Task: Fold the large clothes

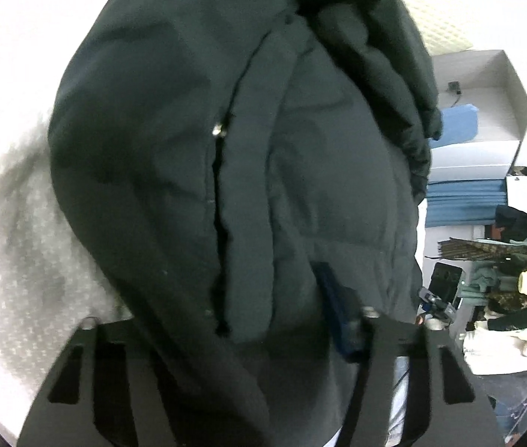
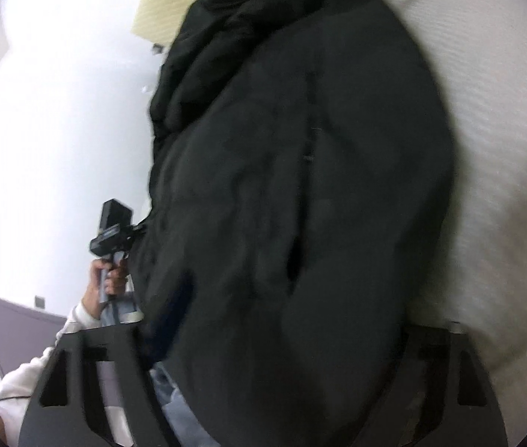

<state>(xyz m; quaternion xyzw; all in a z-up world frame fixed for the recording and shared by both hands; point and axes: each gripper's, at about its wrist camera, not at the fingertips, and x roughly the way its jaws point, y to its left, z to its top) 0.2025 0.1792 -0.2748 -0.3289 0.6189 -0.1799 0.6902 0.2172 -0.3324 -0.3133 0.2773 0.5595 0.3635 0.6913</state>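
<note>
Jaws on both grippers look clamped on the jacket's near hem, one at each end, jacket running away from me.

L gripper (image 1: 226,339): dark padded jacket (image 1: 226,167) fills the gap between the fingers, zipper (image 1: 220,201) running straight out from the jaws, so its long axis is along my pointing line; cloth seems pinched at a middling width, tho blur hides the pad contact. R gripper (image 2: 293,339): same jacket (image 2: 300,167) bunched between its fingers, hood end far off up top. Jacket lies on the white bedding (image 1: 21,260), near edge at both jaws, neither hand nearer. From the R wrist view I see my left hand (image 2: 109,279) on its handle just beside the jacket's edge. Next, I reckon: carry the hem fwd over the body, both hands level.
</note>
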